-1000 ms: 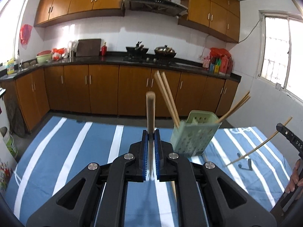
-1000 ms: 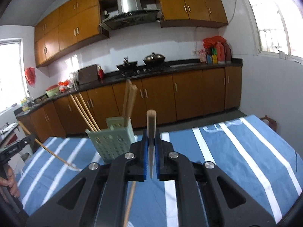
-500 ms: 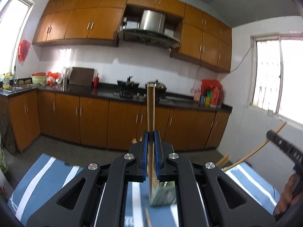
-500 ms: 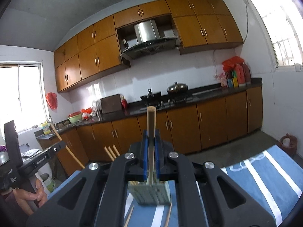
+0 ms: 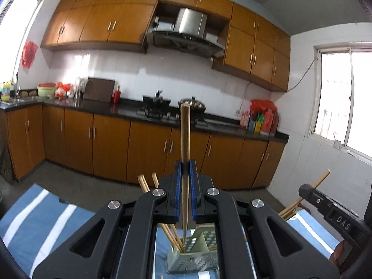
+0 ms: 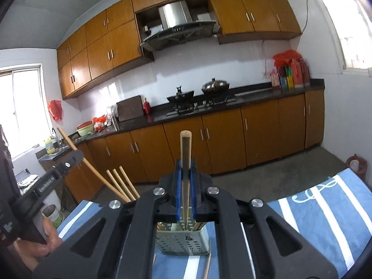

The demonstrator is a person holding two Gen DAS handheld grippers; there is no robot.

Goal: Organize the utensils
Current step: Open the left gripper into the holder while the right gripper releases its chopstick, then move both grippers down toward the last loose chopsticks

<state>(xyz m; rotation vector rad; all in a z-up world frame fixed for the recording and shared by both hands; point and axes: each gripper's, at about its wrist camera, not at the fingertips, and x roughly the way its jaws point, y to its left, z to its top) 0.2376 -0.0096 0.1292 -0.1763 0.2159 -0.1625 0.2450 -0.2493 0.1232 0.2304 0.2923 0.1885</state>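
My left gripper (image 5: 185,169) is shut on a wooden chopstick (image 5: 185,139) held upright; its lower tip hangs over the open top of the pale green perforated utensil holder (image 5: 197,255), which holds several chopsticks (image 5: 144,183). My right gripper (image 6: 185,169) is shut on another upright chopstick (image 6: 185,153), its tip above the same holder (image 6: 183,241). The right gripper with its chopstick also shows at the right edge of the left wrist view (image 5: 325,202). The left gripper shows at the left of the right wrist view (image 6: 58,172).
The holder stands on a blue cloth with white stripes (image 6: 325,209). Loose chopsticks (image 6: 207,267) lie on the cloth beside the holder. Kitchen cabinets and a counter with a stove (image 5: 158,111) run along the far wall. A white bucket (image 6: 52,214) stands on the floor at the left.
Both grippers have tilted up and moved over the holder, which now sits low in both views beneath the chopstick tips. Both chopsticks stay gripped.
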